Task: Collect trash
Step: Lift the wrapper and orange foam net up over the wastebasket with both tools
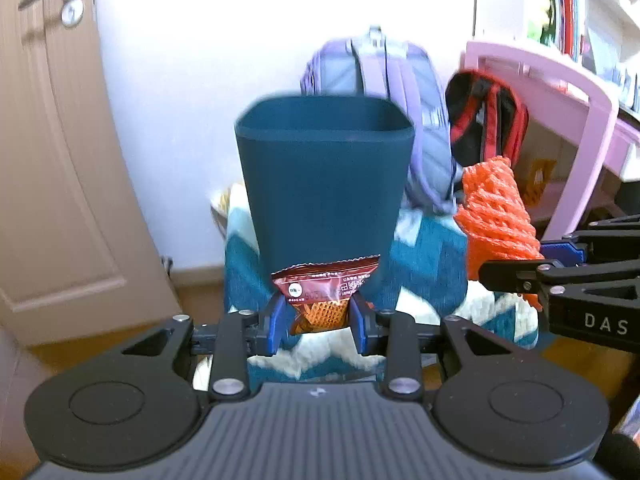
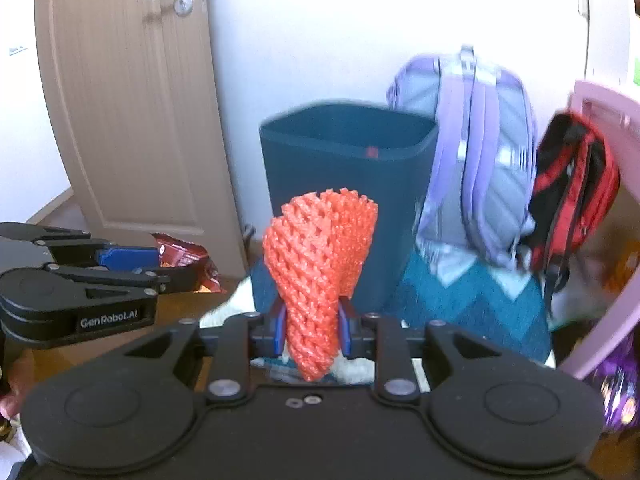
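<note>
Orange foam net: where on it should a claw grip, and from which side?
Grip the narrow bunched end of the orange foam net, coming from below, as the right claw does now. The net fans wide at the top and pinches slim between the pads, so the waist fits the claw.

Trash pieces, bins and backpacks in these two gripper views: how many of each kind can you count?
Trash pieces: 2, a dark red foil snack wrapper in the left gripper and an orange foam mesh fruit sleeve in the right gripper
Bins: 1, a dark teal square plastic bin
Backpacks: 2, a lilac fabric backpack and a black-and-red backpack
Total: 5
</note>
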Tool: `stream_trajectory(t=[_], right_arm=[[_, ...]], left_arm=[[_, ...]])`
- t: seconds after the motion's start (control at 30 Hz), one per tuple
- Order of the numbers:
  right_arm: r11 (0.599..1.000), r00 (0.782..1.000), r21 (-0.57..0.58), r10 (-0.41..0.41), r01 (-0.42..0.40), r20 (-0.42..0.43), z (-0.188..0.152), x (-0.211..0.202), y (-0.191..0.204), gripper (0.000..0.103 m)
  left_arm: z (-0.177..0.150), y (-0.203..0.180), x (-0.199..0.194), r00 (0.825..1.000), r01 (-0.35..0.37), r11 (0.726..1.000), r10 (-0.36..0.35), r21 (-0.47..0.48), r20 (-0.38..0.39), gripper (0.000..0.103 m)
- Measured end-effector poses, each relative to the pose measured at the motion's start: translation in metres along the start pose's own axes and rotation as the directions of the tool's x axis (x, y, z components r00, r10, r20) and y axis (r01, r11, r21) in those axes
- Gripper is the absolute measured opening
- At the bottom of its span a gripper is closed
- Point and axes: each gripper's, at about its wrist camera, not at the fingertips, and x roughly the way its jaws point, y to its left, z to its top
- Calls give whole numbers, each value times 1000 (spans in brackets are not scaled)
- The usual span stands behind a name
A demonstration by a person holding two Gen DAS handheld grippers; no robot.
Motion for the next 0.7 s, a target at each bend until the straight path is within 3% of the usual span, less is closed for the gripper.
stream_trajectory(t=[0.37,0.7], right_arm=[[998,992,-40,-44,49,116,90,22,-14,23],[996,994,-48,-65,69,85,144,100,-32,23]], left_arm=[[94,27,11,989,-8,999,13,-37,146,33],[162,50,87,992,5,997,5,-74,127,33]])
